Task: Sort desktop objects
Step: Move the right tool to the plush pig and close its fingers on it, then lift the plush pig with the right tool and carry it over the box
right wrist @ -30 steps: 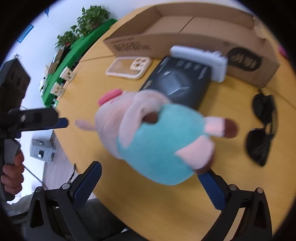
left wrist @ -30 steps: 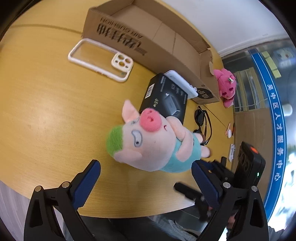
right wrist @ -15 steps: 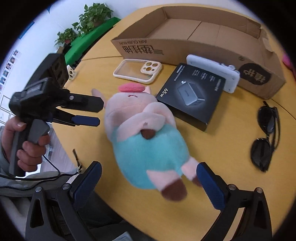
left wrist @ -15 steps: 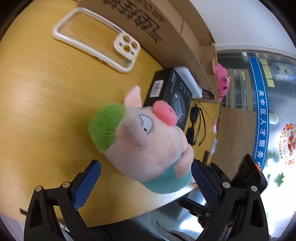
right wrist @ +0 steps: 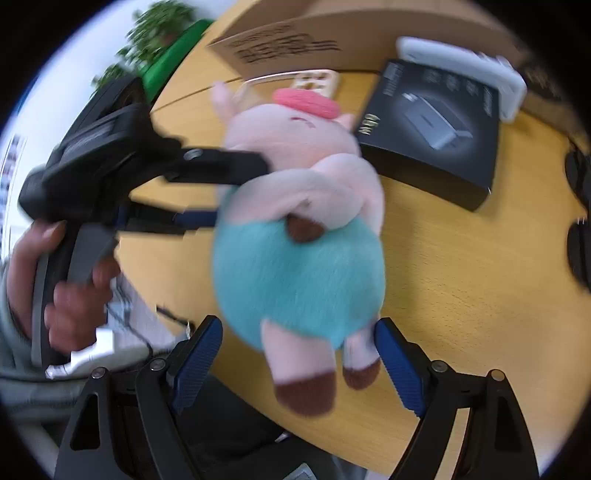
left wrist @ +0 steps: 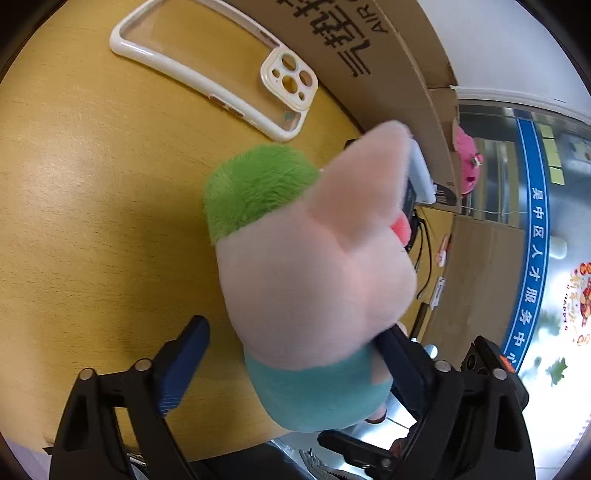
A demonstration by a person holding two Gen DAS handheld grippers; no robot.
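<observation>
Both grippers are closing around the plush pig (left wrist: 314,280) at the tabletop's (left wrist: 92,221) near edge. In the left wrist view, the left gripper (left wrist: 295,354) stands wide, its left pad clear of the pig, its right pad half hidden behind the teal belly. The pig covers most of the black box (right wrist: 432,129). The right gripper (right wrist: 299,354) brackets the blurred legs, contact unclear.

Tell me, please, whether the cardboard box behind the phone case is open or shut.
Open. The cardboard box has no lid across its top in the right wrist view, but blur and framing hide whether anything lies inside.
</observation>
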